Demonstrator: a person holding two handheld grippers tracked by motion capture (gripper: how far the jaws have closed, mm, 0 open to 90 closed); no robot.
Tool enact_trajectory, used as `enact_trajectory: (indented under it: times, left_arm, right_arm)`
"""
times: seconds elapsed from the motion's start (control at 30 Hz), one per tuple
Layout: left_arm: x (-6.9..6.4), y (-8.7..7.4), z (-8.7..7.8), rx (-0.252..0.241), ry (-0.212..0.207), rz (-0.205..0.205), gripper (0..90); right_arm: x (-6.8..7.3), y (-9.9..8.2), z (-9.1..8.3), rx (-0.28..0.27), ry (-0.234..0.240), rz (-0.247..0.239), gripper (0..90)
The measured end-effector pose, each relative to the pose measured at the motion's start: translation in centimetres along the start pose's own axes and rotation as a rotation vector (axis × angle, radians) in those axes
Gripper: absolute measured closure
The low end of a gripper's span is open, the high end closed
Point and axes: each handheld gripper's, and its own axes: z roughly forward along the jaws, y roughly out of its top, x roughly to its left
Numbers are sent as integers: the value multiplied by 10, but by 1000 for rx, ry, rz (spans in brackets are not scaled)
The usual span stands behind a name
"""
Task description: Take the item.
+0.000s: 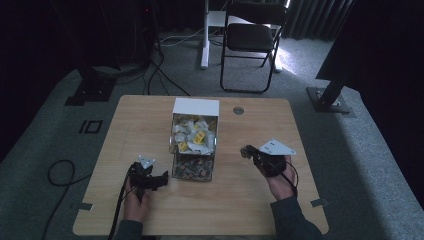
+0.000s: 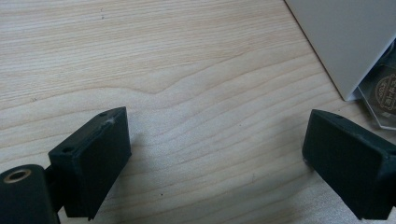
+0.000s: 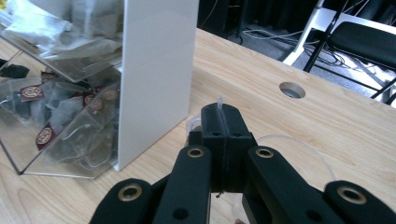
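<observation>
High view: left gripper [image 1: 161, 179] gapes empty beside the tea-bag box [image 1: 195, 140]; right gripper [image 1: 246, 150] pinches something thin, perhaps clear film.

— Beyond the wooden table [image 1: 150, 117], at twelve o'clock?
— A black folding chair [image 1: 252, 37] on grey carpet [image 1: 350, 150], dark curtains [image 1: 310, 17] behind
— And at ten?
— Black cables [image 1: 155, 75], dim light

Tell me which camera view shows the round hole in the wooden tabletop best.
The right gripper view: the round grey-rimmed hole sits close and sharp on the light wooden table, right of the white-sided clear dispenser box. The high view shows it small, near the far edge. The left gripper view gives bare wood.
</observation>
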Motion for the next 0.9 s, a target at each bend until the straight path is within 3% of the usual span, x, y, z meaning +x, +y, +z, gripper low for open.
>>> enact_trajectory:
  times: [0.9]
  left_arm:
    - [0,0,0,0,0,0,83]
  right_arm:
    - [-25,-2,1,5,-67,37,900]
